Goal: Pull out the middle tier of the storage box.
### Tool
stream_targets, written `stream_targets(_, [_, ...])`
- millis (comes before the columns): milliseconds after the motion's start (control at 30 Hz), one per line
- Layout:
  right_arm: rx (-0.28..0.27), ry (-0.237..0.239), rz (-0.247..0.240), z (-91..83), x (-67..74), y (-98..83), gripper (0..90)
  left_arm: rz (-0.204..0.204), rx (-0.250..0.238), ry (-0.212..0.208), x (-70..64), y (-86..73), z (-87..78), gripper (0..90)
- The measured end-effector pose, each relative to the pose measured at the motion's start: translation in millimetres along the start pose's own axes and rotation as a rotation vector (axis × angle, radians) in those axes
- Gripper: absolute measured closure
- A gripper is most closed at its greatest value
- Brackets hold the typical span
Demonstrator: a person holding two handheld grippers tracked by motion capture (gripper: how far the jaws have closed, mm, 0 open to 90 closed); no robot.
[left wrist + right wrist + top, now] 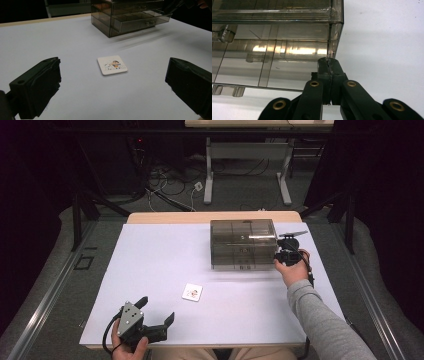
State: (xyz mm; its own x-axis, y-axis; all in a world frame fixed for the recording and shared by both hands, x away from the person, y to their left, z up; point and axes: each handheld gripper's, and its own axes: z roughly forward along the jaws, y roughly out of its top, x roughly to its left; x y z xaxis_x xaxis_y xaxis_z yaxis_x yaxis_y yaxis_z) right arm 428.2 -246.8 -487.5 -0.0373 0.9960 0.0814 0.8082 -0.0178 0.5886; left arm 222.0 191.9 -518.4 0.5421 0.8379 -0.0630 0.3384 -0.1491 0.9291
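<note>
Near the right edge of the bench [150, 250], you are holding the right gripper [328, 65] with its jaws pressed together against the side wall of the smoky drawer box [243, 243], whose lower drawer [140, 21] is standing pulled out. At the near left corner, your left gripper [156, 311] is resting with jaws spread wide and nothing between them. Ahead of it, the small picture tile [112, 65] is lying flat, well apart from every edge.

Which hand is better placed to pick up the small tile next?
Left. The left gripper is open with the tile just ahead between its jaws. The right gripper is shut at the corner of the drawer box.
</note>
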Motion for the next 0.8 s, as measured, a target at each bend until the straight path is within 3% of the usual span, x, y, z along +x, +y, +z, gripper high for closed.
stream_targets(800, [0.018,0.022,0.001,-5.4,-2.6,-4.8,90.0,0.000,0.002,0.002,0.1,-0.3,0.6,0.7])
